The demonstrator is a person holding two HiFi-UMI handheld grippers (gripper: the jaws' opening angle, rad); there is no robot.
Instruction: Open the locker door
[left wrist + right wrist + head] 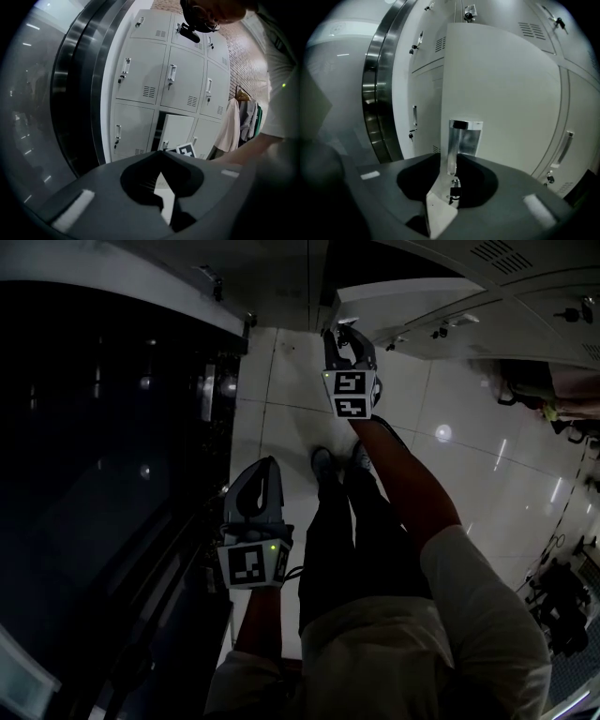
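Observation:
The grey locker bank [173, 79] fills the left gripper view; one lower middle door [177, 132] stands ajar with a dark gap at its left. In the right gripper view that white door [506, 93] is close up, and its metal handle [456, 143] runs down between the jaws, a small key [453, 191] hanging below it. My right gripper [450, 164] is shut on the handle; the head view shows it [345, 334] at the door's edge [375, 292]. My left gripper [265, 465] hangs lower, away from the lockers, shut [161, 153] and empty.
A dark glass wall with a metal frame [112, 474] runs along the left. The person's legs and shoes [328, 465] stand on the pale tiled floor [281, 381]. Clothes [236, 124] hang to the right of the lockers. Neighbouring locker doors [576, 131] are shut.

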